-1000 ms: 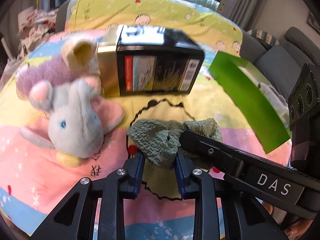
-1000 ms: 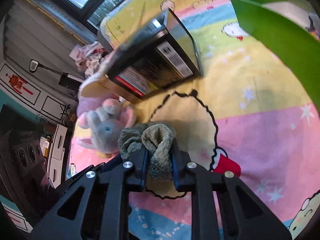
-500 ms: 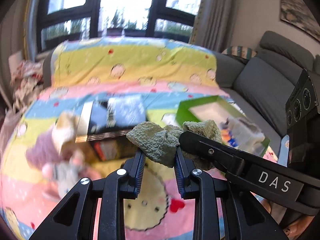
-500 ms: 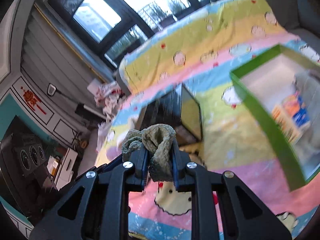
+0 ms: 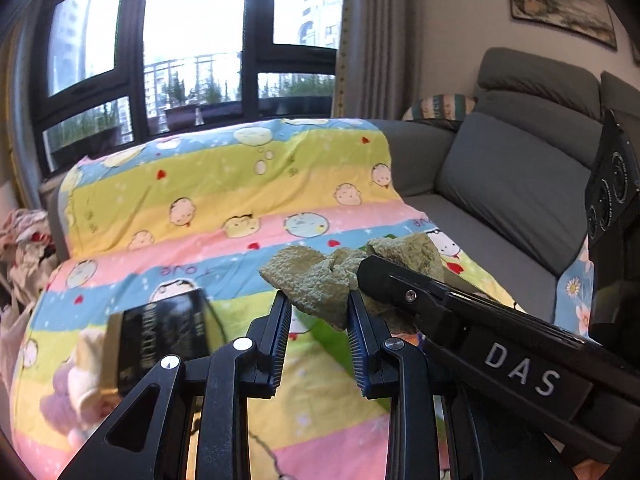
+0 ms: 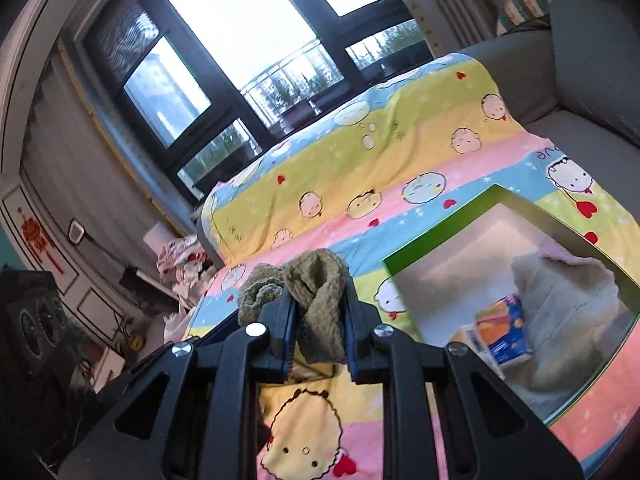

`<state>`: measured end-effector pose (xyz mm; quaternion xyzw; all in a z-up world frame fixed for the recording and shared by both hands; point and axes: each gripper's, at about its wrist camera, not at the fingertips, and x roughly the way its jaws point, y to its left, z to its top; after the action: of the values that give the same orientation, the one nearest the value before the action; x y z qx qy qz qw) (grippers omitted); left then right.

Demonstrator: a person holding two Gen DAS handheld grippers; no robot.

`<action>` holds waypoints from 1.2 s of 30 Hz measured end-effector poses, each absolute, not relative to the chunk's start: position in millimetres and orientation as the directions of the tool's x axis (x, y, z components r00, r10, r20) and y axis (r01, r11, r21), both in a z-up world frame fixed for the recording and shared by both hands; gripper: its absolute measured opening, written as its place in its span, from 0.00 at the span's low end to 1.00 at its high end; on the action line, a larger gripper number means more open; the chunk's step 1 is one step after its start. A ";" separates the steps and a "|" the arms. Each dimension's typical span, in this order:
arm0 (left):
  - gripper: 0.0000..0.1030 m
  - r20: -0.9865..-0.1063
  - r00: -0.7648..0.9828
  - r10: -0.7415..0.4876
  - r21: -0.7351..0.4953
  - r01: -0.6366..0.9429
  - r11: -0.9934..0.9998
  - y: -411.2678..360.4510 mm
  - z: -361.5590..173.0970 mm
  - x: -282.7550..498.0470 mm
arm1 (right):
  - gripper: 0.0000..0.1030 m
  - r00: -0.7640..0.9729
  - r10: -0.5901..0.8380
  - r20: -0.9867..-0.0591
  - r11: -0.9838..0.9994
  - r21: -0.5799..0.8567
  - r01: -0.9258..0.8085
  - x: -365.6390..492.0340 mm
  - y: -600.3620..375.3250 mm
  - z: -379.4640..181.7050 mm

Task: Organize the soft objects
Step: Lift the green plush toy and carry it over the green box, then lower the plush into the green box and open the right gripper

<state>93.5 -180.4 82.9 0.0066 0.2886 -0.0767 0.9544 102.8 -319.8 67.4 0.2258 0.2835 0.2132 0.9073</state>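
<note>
— What's that one green thing they've got?

— A single olive-green knitted cloth (image 5: 320,284), bunched up and held in the air above the striped cartoon blanket (image 5: 224,184). It touches nothing below. Both tools have hold of it at once.

— Both? How?

— The left gripper (image 5: 318,310) has its two jaws pinched together on one crumpled end. The right gripper (image 6: 320,312) is clamped on the other end, the knit squeezed tightly between its pads and a loop of it poking up above them. In the left view the right tool's black arm, lettered DAS, crosses in from the right and meets the same cloth.

— So one cloth, two grippers. What lies around it?

— Below and to the left, one black box (image 5: 160,336) lying on the blanket, blurred. Against its left side there are pale plush toys (image 5: 80,392), cream and lilac; too smeared for me to count.

— And to the right?

— One green-walled box (image 6: 472,216), open on top, white inside. In it I count one grey fleecy item (image 6: 568,304) with a bit of lilac at its upper edge, and one small orange-and-blue packet (image 6: 504,328) beside it; there's something pale under the packet I can't make out.

— Beyond that?

— The blanket covers a grey sofa (image 5: 516,184), with one striped cushion (image 5: 440,106) at its corner, and a big dark-framed window (image 5: 200,48) behind.
</note>
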 end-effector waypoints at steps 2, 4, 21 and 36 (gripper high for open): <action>0.28 -0.568 0.809 -0.150 -0.033 0.159 0.987 -191.5 76.2 102.9 | 0.20 0.753 0.513 -0.411 0.806 0.533 -0.258 107.5 -330.6 61.0; 0.28 -0.578 0.799 -0.165 -0.035 0.177 0.984 -203.8 68.7 111.1 | 0.20 0.754 0.508 -0.417 0.800 0.552 -0.234 111.1 -339.6 55.3; 0.28 -0.689 0.678 -0.257 -0.122 0.241 0.963 -248.9 10.6 163.3 | 0.22 0.724 0.395 -0.565 0.830 0.558 -0.017 144.9 -377.4 9.3; 0.28 -0.736 0.610 -0.294 -0.182 0.240 0.954 -256.6 -11.3 171.7 | 0.29 0.709 0.333 -0.621 0.830 0.550 0.091 147.4 -390.7 -2.5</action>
<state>171.7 -256.6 -11.3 -0.0323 0.4160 -0.1490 0.8965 147.4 -390.7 -2.5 0.2829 0.3751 0.0687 0.8801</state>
